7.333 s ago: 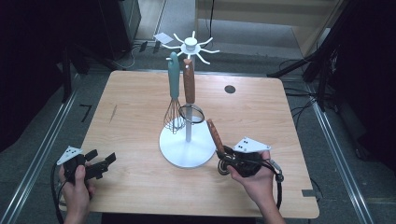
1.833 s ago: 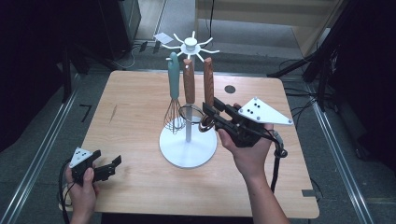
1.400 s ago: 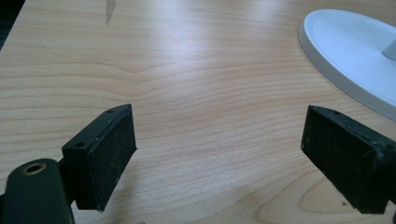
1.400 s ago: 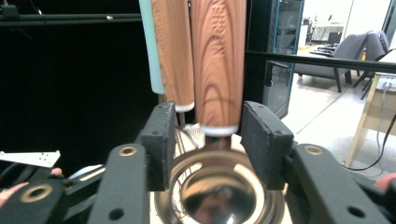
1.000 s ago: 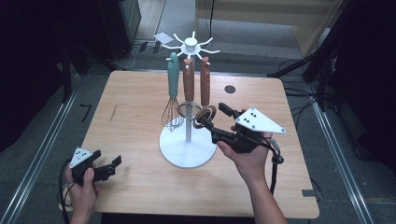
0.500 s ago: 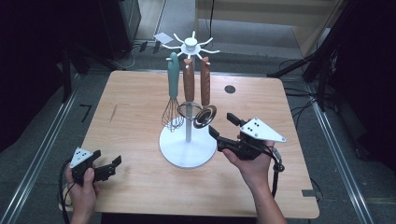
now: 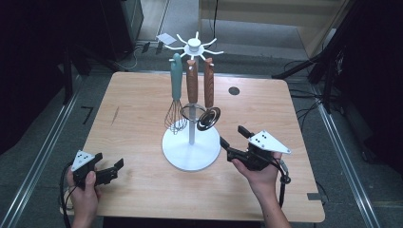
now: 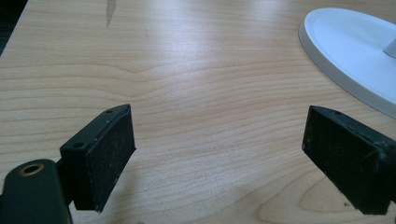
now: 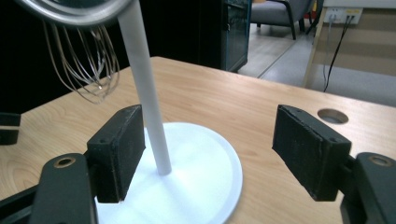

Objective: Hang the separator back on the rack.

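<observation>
A white utensil stand (image 7: 191,153) rises mid-table with a spoked hub (image 7: 194,45). From it hang a teal-handled whisk (image 7: 176,76), a wooden-handled tool (image 7: 192,81) and a second wooden-handled tool (image 7: 209,84) with a round metal head (image 7: 209,118). My right gripper (image 7: 233,137) hovers low just right of the base. Its jaws have just been opening and stand open with nothing between them. Ahead of that gripper (image 9: 219,154) are the white pole (image 9: 145,88) and whisk wires (image 9: 86,60). My left gripper (image 7: 108,164) rests open near the front left; its pads (image 8: 109,158) hold nothing.
The wooden table (image 7: 138,99) has a round cable hole (image 7: 234,90) at the back right. A dark scratch (image 7: 114,115) marks its left side. The stand's base rim (image 8: 355,60) lies to the right of the left gripper. Dark floor, cables and furniture surround the table.
My right gripper has let go of the second wooden-handled tool, now hanging on the stand, and has drawn back and sunk toward the table. The left gripper has not moved.
</observation>
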`<state>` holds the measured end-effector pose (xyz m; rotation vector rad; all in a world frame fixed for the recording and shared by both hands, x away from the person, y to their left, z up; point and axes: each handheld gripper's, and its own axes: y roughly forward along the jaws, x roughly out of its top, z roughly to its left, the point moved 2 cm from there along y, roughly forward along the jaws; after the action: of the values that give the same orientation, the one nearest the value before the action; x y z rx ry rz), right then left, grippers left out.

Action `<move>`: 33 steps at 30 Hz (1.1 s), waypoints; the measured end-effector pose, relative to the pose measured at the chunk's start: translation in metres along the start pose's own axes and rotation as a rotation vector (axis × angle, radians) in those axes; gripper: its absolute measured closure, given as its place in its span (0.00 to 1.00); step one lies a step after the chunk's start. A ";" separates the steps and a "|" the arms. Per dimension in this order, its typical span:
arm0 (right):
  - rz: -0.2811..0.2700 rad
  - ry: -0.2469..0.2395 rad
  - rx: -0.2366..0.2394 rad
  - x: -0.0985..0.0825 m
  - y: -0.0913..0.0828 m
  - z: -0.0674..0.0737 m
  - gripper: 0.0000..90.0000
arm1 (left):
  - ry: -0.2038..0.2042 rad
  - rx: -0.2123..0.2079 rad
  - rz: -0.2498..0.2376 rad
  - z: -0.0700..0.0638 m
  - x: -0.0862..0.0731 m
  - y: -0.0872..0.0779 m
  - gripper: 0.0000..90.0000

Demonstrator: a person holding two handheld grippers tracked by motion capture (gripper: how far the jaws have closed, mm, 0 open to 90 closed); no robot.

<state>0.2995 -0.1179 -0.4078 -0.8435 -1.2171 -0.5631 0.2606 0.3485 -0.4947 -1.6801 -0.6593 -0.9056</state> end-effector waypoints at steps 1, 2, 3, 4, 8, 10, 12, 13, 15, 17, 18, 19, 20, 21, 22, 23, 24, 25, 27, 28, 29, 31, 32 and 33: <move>0.006 0.003 -0.005 -0.003 0.000 -0.002 0.29 | 0.000 -0.001 0.000 0.000 0.000 0.000 0.11; 0.009 0.002 -0.007 -0.006 -0.001 -0.003 0.29 | 0.001 -0.001 -0.001 0.000 0.000 0.000 0.10; 0.012 0.005 -0.012 -0.008 -0.001 -0.005 0.29 | 0.000 -0.001 -0.002 0.000 0.000 0.000 0.10; 0.018 0.010 -0.015 -0.011 -0.002 -0.006 0.29 | 0.000 -0.002 -0.002 0.000 0.000 0.000 0.10; 0.029 0.020 -0.033 -0.021 -0.003 -0.014 0.29 | 0.000 -0.005 -0.001 0.000 0.000 0.000 0.09; 0.043 0.021 -0.042 -0.026 -0.005 -0.017 0.29 | 0.001 -0.010 -0.001 0.000 0.000 0.000 0.08; 0.048 0.021 -0.053 -0.030 -0.007 -0.021 0.29 | 0.004 -0.017 0.001 0.000 0.000 0.000 0.03; 0.054 0.023 -0.062 -0.032 -0.008 -0.023 0.29 | 0.003 -0.017 0.002 0.000 0.000 0.000 0.02; 0.063 0.029 -0.077 -0.038 -0.010 -0.027 0.29 | 0.003 -0.017 0.003 0.000 0.000 0.001 0.02; 0.076 0.026 -0.095 -0.043 -0.012 -0.031 0.29 | 0.006 -0.017 0.004 0.000 0.000 0.001 0.02; 0.079 0.026 -0.102 -0.046 -0.013 -0.033 0.29 | 0.008 -0.018 0.004 -0.001 0.000 0.001 0.01; 0.078 0.033 -0.106 -0.048 -0.014 -0.035 0.29 | 0.008 -0.020 0.007 -0.001 0.000 0.001 0.00; 0.081 0.038 -0.112 -0.050 -0.015 -0.037 0.29 | 0.008 -0.021 0.010 0.000 0.000 0.001 0.00; 0.081 0.038 -0.116 -0.051 -0.016 -0.039 0.29 | 0.009 -0.021 0.008 -0.001 0.000 0.001 0.00; 0.083 0.043 -0.119 -0.052 -0.018 -0.041 0.29 | 0.009 -0.020 0.008 -0.001 0.000 0.001 0.00; 0.086 0.045 -0.121 -0.054 -0.019 -0.042 0.29 | 0.009 -0.019 0.007 -0.001 0.000 0.001 0.00; 0.087 0.041 -0.123 -0.055 -0.020 -0.044 0.29 | 0.010 -0.019 0.008 -0.001 0.000 0.001 0.00; 0.089 0.041 -0.127 -0.057 -0.022 -0.046 0.29 | 0.011 -0.020 0.008 -0.001 0.000 0.001 0.00; 0.090 0.048 -0.133 -0.061 -0.026 -0.050 0.29 | 0.011 -0.019 0.008 -0.001 0.000 0.001 0.00; 0.093 0.054 -0.141 -0.063 -0.028 -0.052 0.29 | 0.012 -0.018 0.010 -0.001 0.000 0.001 0.00; 0.100 0.056 -0.151 -0.065 -0.030 -0.054 0.29 | 0.015 -0.016 0.011 -0.001 0.000 0.001 0.00; 0.105 0.066 -0.171 -0.068 -0.034 -0.059 0.30 | 0.017 -0.014 0.011 -0.001 0.000 0.000 0.00; 0.105 0.076 -0.176 -0.069 -0.036 -0.062 0.30 | 0.017 -0.014 0.010 -0.001 0.000 0.000 0.00; 0.108 0.081 -0.183 -0.071 -0.038 -0.064 0.30 | 0.016 -0.014 0.010 -0.001 0.000 0.000 0.00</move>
<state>0.2877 -0.1965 -0.4735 -1.0251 -1.0500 -0.6211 0.2606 0.3474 -0.4949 -1.6851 -0.6342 -0.9176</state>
